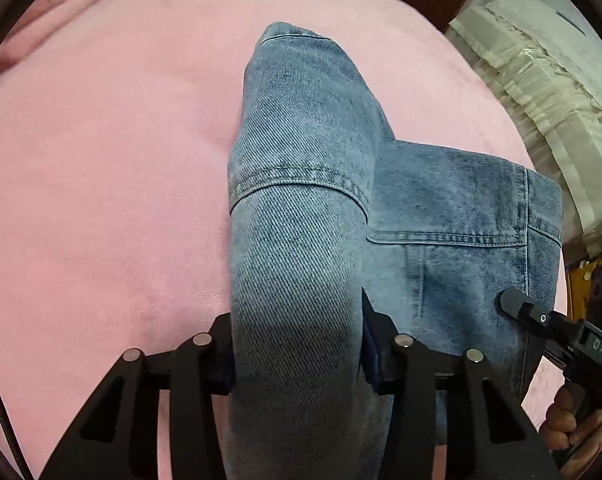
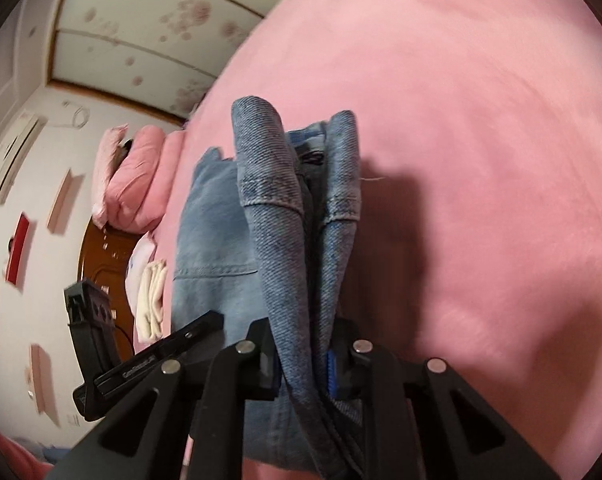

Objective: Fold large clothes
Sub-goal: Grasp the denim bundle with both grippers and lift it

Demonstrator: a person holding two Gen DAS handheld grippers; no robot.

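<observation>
A pair of faded blue jeans (image 1: 301,184) lies partly on the pink bed. My left gripper (image 1: 299,360) is shut on a thick fold of the denim, which rises forward from between its fingers. The rest of the jeans (image 1: 461,232) spreads flat to the right. My right gripper (image 2: 305,364) is shut on several bunched layers of the same jeans (image 2: 297,216) and holds them above the bed. The right gripper also shows at the right edge of the left wrist view (image 1: 517,304). The left gripper's body shows at the lower left of the right wrist view (image 2: 101,336).
The pink blanket (image 1: 101,160) covers the whole bed. A cream lace-trimmed cover (image 1: 541,92) lies beyond the bed's right edge. In the right wrist view, pink pillows (image 2: 129,176), a wooden headboard (image 2: 105,256) and folded white cloth (image 2: 151,300) sit at the bed's far end.
</observation>
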